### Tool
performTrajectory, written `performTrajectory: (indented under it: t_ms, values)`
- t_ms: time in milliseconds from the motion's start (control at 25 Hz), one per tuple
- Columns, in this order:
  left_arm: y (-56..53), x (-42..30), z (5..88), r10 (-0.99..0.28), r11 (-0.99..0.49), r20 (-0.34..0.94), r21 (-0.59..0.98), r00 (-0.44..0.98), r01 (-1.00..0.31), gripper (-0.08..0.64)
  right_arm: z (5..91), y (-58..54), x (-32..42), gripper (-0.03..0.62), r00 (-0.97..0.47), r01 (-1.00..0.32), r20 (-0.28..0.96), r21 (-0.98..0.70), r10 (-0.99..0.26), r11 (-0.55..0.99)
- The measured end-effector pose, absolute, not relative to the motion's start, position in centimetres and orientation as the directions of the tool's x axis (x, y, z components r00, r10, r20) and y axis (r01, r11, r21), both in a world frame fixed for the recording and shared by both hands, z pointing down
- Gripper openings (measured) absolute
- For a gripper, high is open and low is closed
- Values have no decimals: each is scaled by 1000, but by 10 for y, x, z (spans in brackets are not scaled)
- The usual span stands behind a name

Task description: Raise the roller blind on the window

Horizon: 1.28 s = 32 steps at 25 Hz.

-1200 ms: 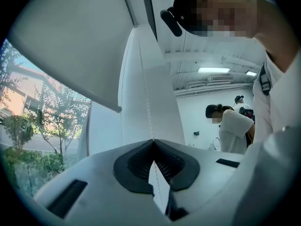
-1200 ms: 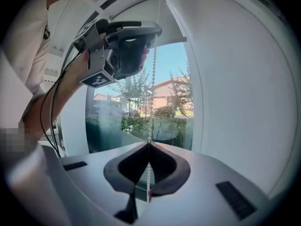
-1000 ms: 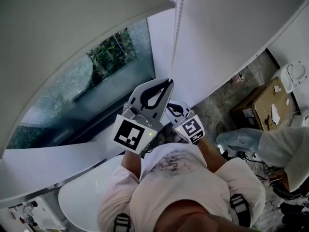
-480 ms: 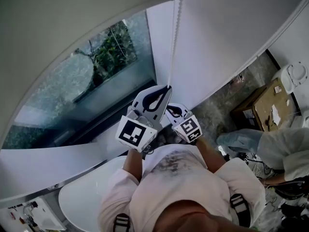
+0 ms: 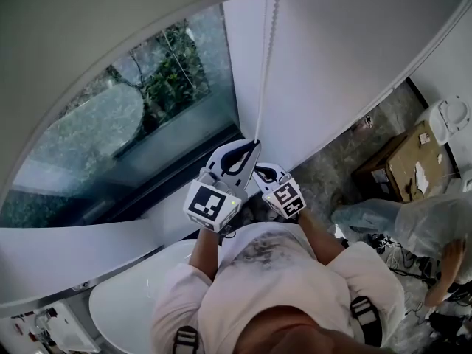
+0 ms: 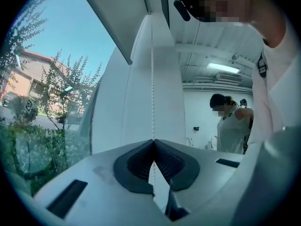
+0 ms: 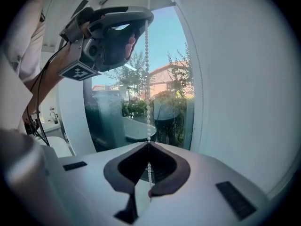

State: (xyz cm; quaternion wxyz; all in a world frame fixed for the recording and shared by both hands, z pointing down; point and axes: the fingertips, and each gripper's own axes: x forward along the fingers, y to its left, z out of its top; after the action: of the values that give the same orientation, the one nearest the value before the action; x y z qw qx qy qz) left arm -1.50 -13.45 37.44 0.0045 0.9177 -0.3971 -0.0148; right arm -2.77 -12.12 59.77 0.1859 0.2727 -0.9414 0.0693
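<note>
**Double grip, one above the other**

Bead chain [image 5: 267,57] hangs straight beside the window [image 5: 147,102] frame. The left claw [image 5: 254,146] is clenched on it, upper position. The right claw [image 5: 259,172] is clenched on the same chain just below. Hem of blind [image 5: 88,43] sits high; most glass uncovered.

To your right, the speckled floor [image 5: 324,169] carries a brown cardboard box [image 5: 398,161], a white toilet [image 5: 451,120] near it, and tangled cables [image 5: 389,248].
</note>
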Motion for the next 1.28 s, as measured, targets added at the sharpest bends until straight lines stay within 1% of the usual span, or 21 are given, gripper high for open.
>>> performTrajectory:
  t_ms: [400, 800, 1160, 1280]
  values:
    - [-139, -16, 413, -723, -688, 41, 53, 690, -724, 5, 638, -119, -27, 61, -766, -531, 456, -52, -453, 845]
    - [-135, -9, 437, -713, -693, 72, 75, 697, -717, 5, 661, -108, -21, 61, -760, -531, 485, -80, -433, 843]
    - [-135, -15, 437, -726, -681, 59, 73, 685, -728, 5, 653, -100, -17, 61, -755, -516, 502, -57, -422, 855]
    - [-138, -16, 439, -730, -677, 58, 74, 681, -732, 5, 636, -106, -15, 63, -759, -529, 472, -45, -449, 848]
